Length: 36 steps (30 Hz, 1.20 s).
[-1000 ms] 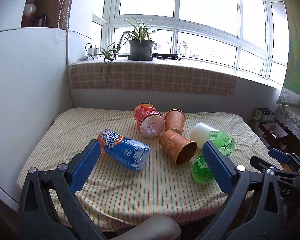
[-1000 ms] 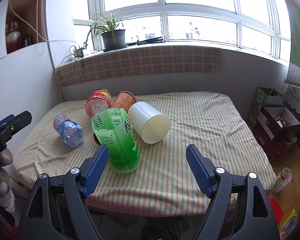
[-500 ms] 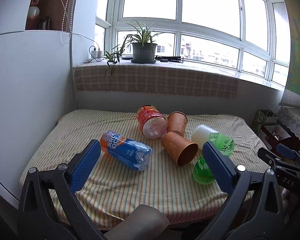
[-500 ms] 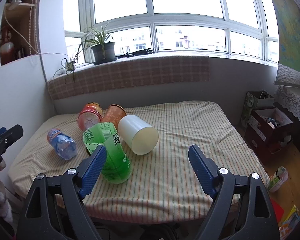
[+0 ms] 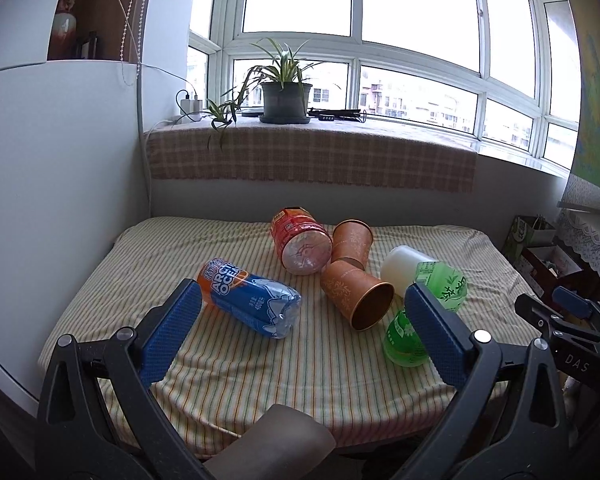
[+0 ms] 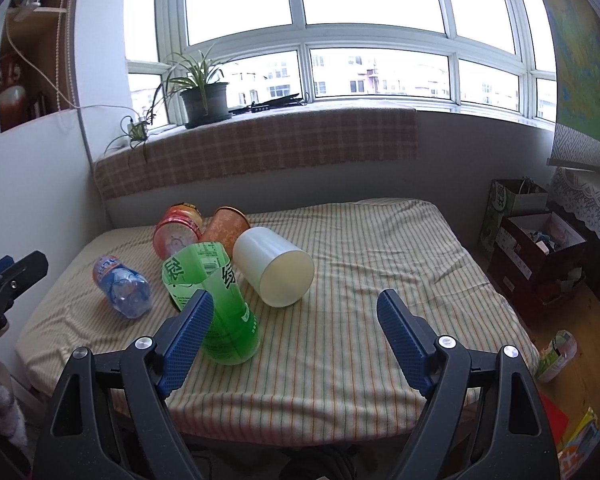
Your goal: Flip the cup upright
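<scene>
We see left gripper [image 5: 302, 322] with blue pads spread wide, nothing between them, held above near edge of striped table [image 5: 236, 364]. Right gripper [image 6: 294, 334] also spread wide, empty, above near edge of same table.

White cup [image 6: 274, 266] lies on side near table middle, mouth toward right camera, touching green bottle [image 6: 212, 304]. Copper cup [image 5: 356, 294] lies on side, mouth toward left camera; second copper cup [image 5: 352, 240] behind it. Red can [image 5: 300, 240] and blue bottle [image 5: 250, 302] lie on side too.

Potted plant [image 5: 286, 94] on windowsill.
</scene>
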Tool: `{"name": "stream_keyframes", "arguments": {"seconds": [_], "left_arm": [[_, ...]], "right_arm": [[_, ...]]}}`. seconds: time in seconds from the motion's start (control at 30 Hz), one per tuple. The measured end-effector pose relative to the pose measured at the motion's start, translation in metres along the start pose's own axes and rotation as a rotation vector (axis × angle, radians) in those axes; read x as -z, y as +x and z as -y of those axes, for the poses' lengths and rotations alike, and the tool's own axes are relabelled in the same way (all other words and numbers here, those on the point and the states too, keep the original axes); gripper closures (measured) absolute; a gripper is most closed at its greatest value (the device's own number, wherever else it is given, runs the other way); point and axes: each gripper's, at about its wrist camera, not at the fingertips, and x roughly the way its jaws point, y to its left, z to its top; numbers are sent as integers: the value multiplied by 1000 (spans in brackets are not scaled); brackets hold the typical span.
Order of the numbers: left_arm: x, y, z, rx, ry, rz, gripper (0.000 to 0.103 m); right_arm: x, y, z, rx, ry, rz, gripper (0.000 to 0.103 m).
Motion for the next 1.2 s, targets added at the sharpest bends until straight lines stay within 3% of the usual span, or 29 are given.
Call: {"name": "stream_keyframes", "arguments": {"seconds": [1.2], "left_arm": [[-2,1,-2,-22,3,14,0]], "right_arm": [[3,8,-1,-14,21,-42,19]]}}
